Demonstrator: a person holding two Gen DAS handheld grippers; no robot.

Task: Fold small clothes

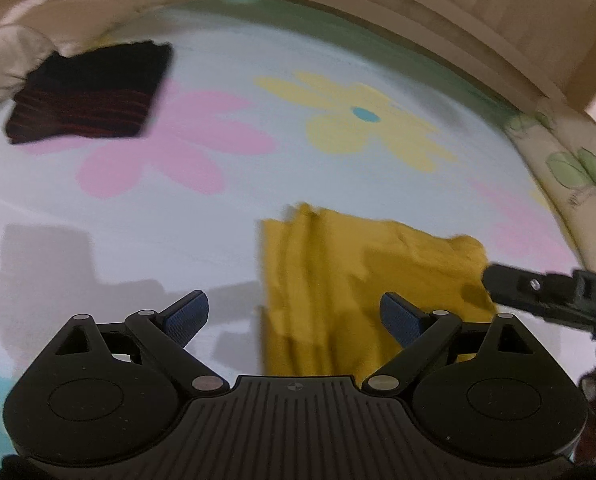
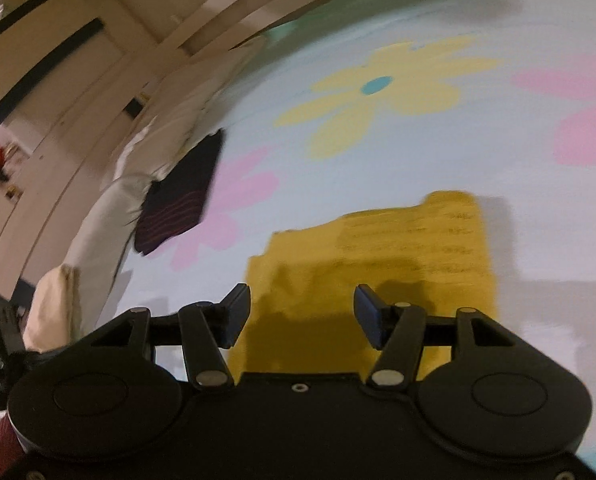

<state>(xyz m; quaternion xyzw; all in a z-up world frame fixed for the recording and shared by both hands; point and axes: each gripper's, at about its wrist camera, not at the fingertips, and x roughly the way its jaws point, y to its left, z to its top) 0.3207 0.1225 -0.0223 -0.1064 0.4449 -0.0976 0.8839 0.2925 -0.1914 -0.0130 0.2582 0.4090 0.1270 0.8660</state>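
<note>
1. Two grippers: the left gripper (image 1: 294, 316) stands wide apart, gripping nothing; the right gripper (image 2: 302, 316) is parted, empty, above the cloth.
2. One yellow garment (image 1: 358, 276) lies near the bedsheet's (image 1: 218, 240) front edge.
3. One dark striped folded garment (image 1: 86, 96) sits at the far left corner.

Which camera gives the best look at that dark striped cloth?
The left wrist view: the dark cloth lies nearly face-on, folded, red stripes visible. The right wrist view shows it too, but slanted and narrow at the bed's edge, against a white pillow.
</note>
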